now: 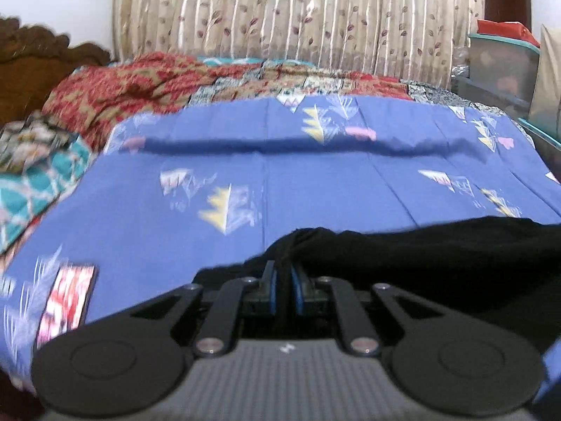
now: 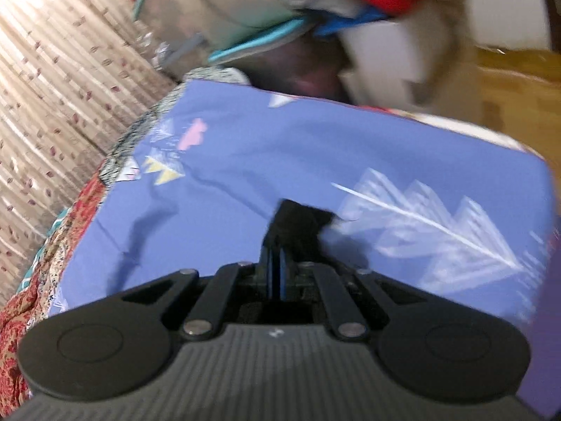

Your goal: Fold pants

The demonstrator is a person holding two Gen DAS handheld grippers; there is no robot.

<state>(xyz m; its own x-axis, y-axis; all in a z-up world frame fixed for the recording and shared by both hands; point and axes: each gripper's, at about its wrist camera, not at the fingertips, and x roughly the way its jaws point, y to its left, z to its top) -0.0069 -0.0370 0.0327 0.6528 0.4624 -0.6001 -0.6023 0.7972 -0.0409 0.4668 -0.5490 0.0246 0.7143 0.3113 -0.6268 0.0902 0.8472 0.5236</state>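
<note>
The black pants (image 1: 438,256) hang in a dark band over the blue patterned bedsheet (image 1: 210,182), stretching off to the right in the left wrist view. My left gripper (image 1: 283,270) is shut on a bunched edge of them, with cloth pinched between the blue pads. In the right wrist view my right gripper (image 2: 280,245) is shut on another black corner of the pants (image 2: 298,221), which sticks up past the fingertips above the bedsheet (image 2: 245,147). Both views are blurred by motion.
A red patterned quilt (image 1: 140,87) and a teal quilt (image 1: 38,182) lie along the far and left side of the bed. Curtains (image 1: 298,14) hang behind. Plastic storage boxes (image 1: 501,66) stand at the right, seen blurred past the bed's corner (image 2: 245,17).
</note>
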